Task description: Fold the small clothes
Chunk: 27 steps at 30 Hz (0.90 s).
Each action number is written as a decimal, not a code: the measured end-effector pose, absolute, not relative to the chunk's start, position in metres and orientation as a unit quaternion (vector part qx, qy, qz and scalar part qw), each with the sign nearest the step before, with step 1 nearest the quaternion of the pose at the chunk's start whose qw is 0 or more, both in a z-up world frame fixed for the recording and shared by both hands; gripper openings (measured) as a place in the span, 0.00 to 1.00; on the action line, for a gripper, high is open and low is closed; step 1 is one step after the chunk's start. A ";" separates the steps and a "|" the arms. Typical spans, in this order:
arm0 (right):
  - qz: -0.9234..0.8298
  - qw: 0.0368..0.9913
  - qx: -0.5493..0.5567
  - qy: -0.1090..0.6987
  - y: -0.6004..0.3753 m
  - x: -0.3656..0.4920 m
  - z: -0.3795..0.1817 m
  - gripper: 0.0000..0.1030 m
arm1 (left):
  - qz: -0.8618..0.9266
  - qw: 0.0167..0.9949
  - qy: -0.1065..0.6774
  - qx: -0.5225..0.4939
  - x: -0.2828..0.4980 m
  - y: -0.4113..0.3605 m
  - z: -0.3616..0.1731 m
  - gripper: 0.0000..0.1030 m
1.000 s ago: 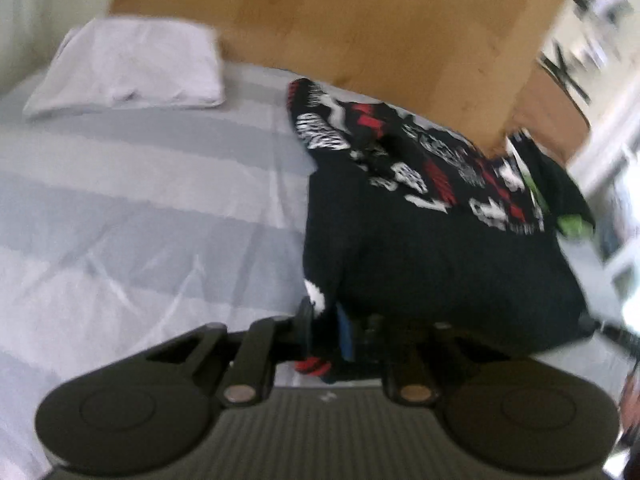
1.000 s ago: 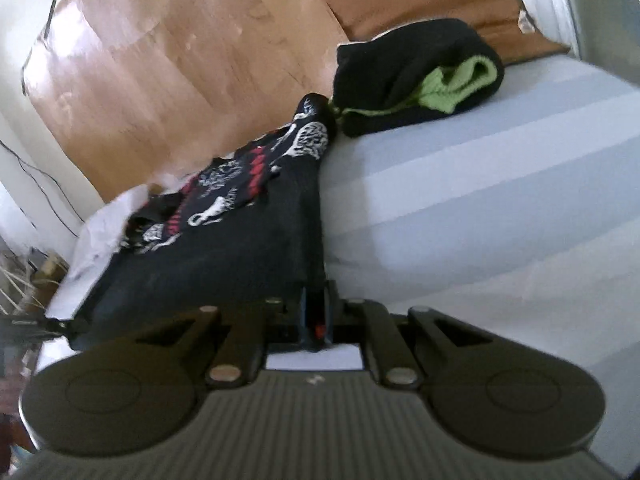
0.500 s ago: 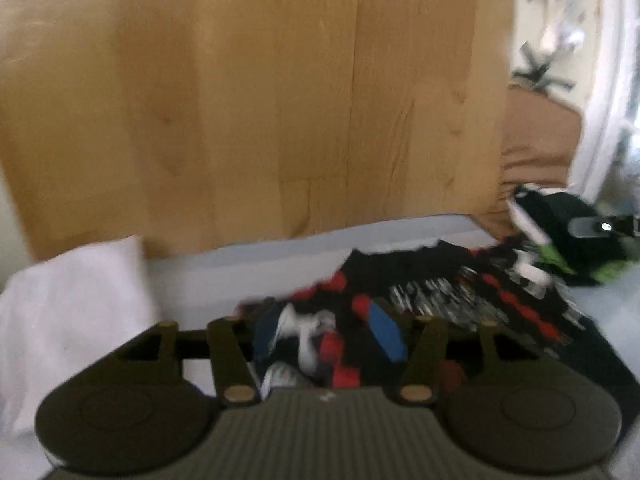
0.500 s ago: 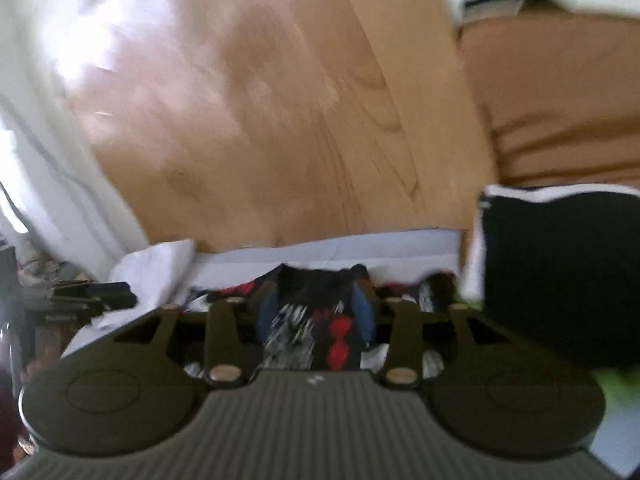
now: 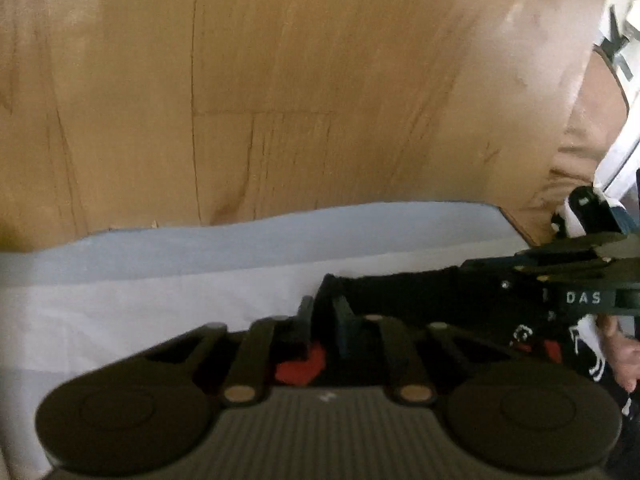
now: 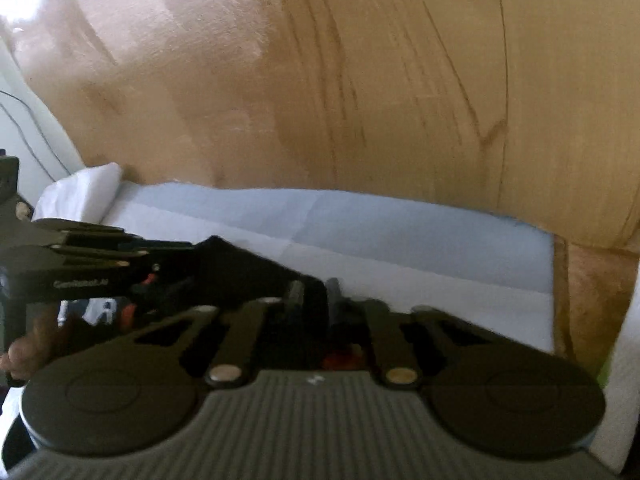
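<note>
A black garment (image 5: 420, 292) with red and white print lies stretched in a band between the two grippers, near the head of the bed. In the left wrist view my left gripper (image 5: 323, 316) is closing its jaws, with the garment's left end pinched between them. In the right wrist view my right gripper (image 6: 314, 294) is also closing, and its jaws pinch the right end of the black garment (image 6: 240, 268). Each gripper shows side-on in the other's view, with a person's hand (image 5: 624, 356) behind it.
The bed sheet (image 5: 160, 280) has grey and white stripes. A wooden headboard (image 5: 280, 100) rises close behind it. A white folded cloth (image 6: 80, 192) lies at the far left corner. A brown cushion (image 6: 600, 280) sits past the bed's right edge.
Both grippers carried the garment's near edge toward the headboard. Half a second ago their jaws stood open over the cloth; now they are pinched on it again, and the headboard looks closer.
</note>
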State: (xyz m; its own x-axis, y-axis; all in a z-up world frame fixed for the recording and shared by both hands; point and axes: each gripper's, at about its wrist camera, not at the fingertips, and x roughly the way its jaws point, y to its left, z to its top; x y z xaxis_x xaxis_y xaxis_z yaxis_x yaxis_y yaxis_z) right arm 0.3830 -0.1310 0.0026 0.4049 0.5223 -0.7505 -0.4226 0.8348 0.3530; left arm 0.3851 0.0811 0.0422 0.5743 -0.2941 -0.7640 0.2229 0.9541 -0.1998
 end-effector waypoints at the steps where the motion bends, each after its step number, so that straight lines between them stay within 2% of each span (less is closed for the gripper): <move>1: 0.285 0.837 0.060 0.464 -0.132 0.379 0.007 0.11 | -0.147 0.888 0.434 -0.038 0.379 0.079 0.045 0.09; 7: 0.303 0.864 0.053 0.399 -0.133 0.323 0.064 0.11 | -0.155 0.909 0.382 -0.058 0.321 0.082 0.089 0.09; 11: 0.316 0.879 0.037 0.355 -0.138 0.265 0.101 0.10 | -0.168 0.926 0.333 -0.056 0.246 0.083 0.120 0.09; 14: 0.326 0.886 0.033 0.328 -0.149 0.211 0.116 0.10 | -0.182 0.930 0.313 -0.056 0.189 0.084 0.124 0.09; 18: 0.329 0.894 0.024 0.304 -0.159 0.137 0.118 0.10 | -0.189 0.934 0.298 -0.056 0.113 0.090 0.118 0.09; 22: 0.317 0.901 0.017 0.296 -0.154 0.077 0.095 0.10 | -0.194 0.934 0.295 -0.062 0.052 0.087 0.099 0.09; 27: 0.293 0.907 0.026 0.302 -0.151 0.036 0.062 0.10 | -0.183 0.926 0.323 -0.067 0.012 0.082 0.069 0.09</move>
State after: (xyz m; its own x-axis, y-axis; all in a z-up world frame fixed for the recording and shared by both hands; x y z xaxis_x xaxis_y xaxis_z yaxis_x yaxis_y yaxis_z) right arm 0.0357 -0.1506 0.0616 0.6458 0.5481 -0.5315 -0.5162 0.8264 0.2249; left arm 0.0122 0.0824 0.0690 0.7250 -0.3820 -0.5731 0.2961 0.9241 -0.2414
